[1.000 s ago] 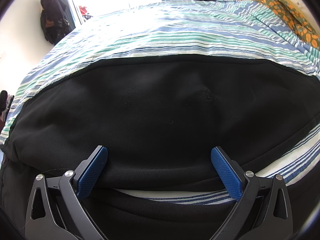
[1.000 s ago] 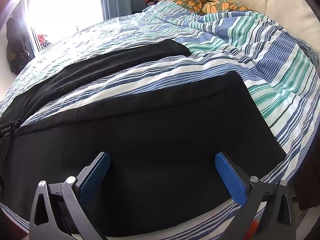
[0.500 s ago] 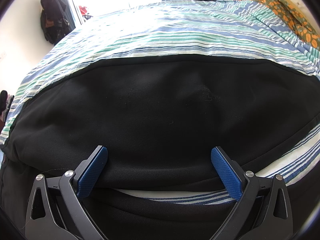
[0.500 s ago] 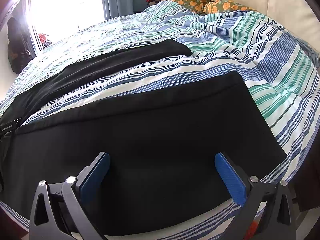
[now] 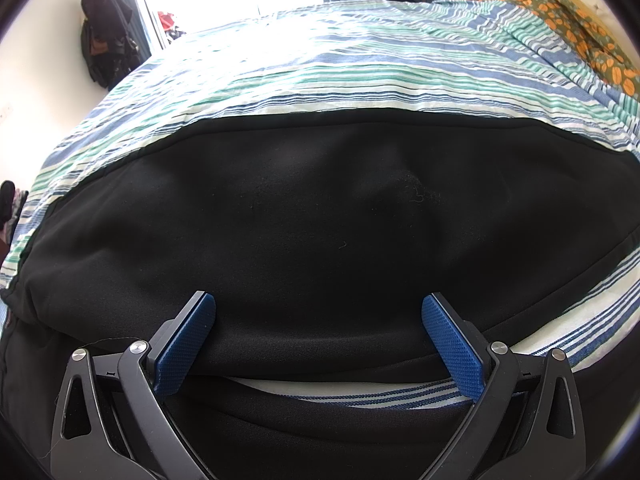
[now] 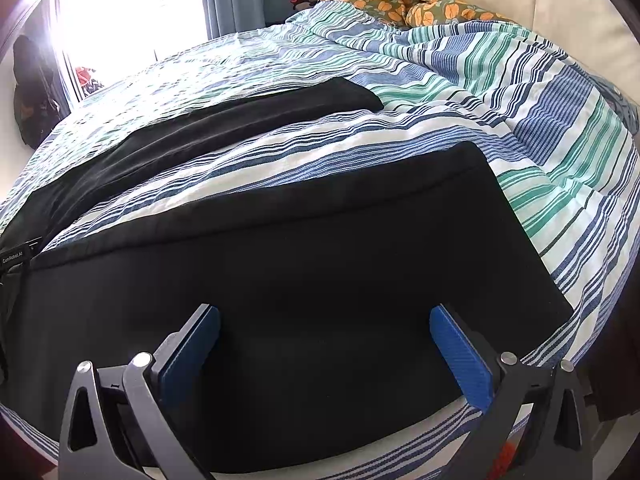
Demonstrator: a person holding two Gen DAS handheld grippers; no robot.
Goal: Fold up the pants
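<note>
Pants [image 6: 320, 264] lie flat and black on your striped bedspread [image 6: 500, 92], legs spread apart. Your left gripper [image 5: 318, 336] and right gripper [image 6: 324, 344] both gape wide, holding nothing.

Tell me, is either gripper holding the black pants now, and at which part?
Nothing is held. The left gripper and the right gripper are both open above the black pants, with no cloth pinched between the pads.

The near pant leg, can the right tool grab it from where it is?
Probably yes. The right tool is open and sits just above the near pant leg, which lies flat on the striped bedspread. Nothing lies between them. Flat cloth may need pinching at its edge.
</note>
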